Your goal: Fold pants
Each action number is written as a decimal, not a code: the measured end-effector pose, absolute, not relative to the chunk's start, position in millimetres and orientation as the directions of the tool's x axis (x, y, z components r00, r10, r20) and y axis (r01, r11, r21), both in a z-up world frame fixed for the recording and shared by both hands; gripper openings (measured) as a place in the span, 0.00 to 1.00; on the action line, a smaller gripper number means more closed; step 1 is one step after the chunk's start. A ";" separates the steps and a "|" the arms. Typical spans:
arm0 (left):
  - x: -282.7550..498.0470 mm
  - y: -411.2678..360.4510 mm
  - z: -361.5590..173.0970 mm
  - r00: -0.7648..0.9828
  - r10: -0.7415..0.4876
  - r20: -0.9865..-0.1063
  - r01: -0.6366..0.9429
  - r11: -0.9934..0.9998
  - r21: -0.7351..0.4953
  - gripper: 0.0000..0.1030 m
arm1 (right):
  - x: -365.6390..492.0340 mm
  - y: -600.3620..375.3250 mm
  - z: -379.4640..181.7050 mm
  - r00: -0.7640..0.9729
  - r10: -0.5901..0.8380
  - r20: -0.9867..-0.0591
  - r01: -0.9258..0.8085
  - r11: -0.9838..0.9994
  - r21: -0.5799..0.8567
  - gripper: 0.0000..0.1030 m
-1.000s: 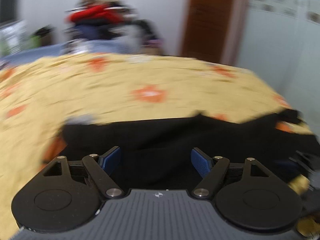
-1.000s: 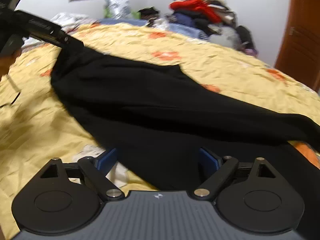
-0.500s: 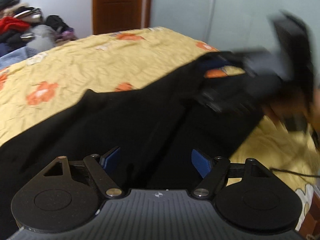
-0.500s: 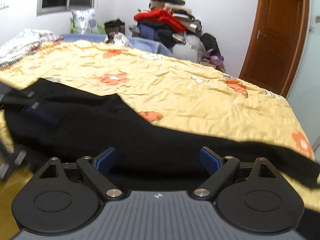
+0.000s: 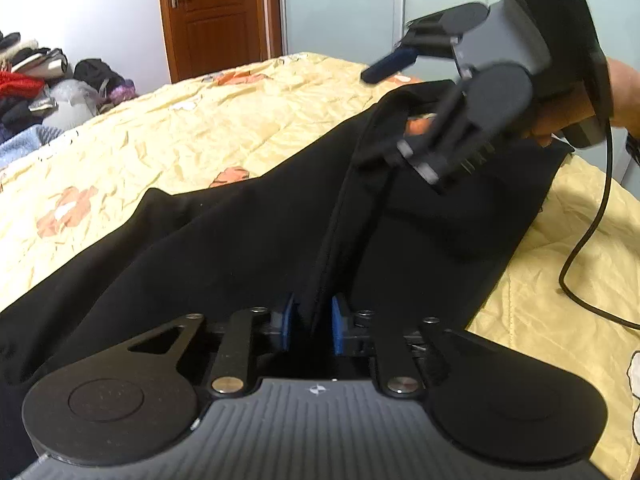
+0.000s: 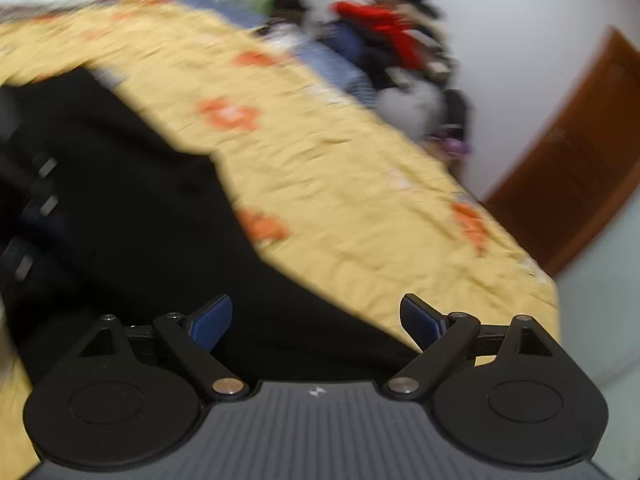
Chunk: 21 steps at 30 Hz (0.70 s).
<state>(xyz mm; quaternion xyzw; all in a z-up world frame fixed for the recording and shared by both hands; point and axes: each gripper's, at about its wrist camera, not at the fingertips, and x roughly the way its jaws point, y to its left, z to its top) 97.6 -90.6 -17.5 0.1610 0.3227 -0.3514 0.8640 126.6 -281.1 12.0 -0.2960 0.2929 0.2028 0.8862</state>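
The pants [image 5: 248, 240] are lying spread across the near side of the yellow bed [image 5: 200, 120], black cloth running from the near left to the far right, with the bare bedspread beyond. The left gripper [image 5: 311, 326] is closing its jaws on a raised ridge of the pants' edge: the blue pads [image 5: 286, 326] are standing narrow with the fabric pinched between them, and that ridge is running taut up toward the far right. There the right gripper [image 5: 404, 112], held in a hand [image 5: 624, 96], is hovering just above the cloth with its tongs spread wide and nothing between them; its own view is blurred, but the two pads [image 6: 212, 322] are showing well apart over the pants' far edge. So the step in hand looks like taking hold of the garment at two points before the first fold, and only the left hold is being made. Next, the right gripper probably needs to be lowering onto the same edge and pinching it, so that both can be lifting together; a cable [image 5: 588, 232] trailing on the bed at the right could snag.
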 end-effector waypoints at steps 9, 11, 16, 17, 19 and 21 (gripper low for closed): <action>80.5 -94.3 -18.4 0.615 -0.492 -0.616 0.687 0.718 0.112 0.09 | 110.6 -257.2 -0.1 0.574 0.251 -0.779 -0.812 0.293 -0.504 0.57; 79.0 -94.1 -18.0 0.622 -0.494 -0.608 0.685 0.719 0.116 0.09 | 113.1 -245.7 -7.4 0.550 0.202 -0.810 -0.831 0.224 -0.509 0.40; 74.1 -94.6 -20.3 0.629 -0.493 -0.600 0.690 0.710 0.140 0.08 | 120.5 -229.9 -15.9 0.496 0.152 -0.855 -0.868 0.097 -0.487 0.37; 72.8 -95.1 -21.2 0.632 -0.493 -0.598 0.692 0.707 0.147 0.08 | 119.8 -228.6 -15.3 0.494 0.145 -0.857 -0.870 0.083 -0.487 0.36; 70.1 -94.7 -21.9 0.636 -0.495 -0.592 0.695 0.701 0.160 0.08 | 120.9 -224.9 -16.4 0.480 0.123 -0.869 -0.877 0.052 -0.477 0.23; 68.5 -92.5 -21.4 0.636 -0.502 -0.586 0.697 0.700 0.157 0.08 | 117.1 -221.8 -19.5 0.481 0.084 -0.873 -0.877 0.028 -0.480 0.10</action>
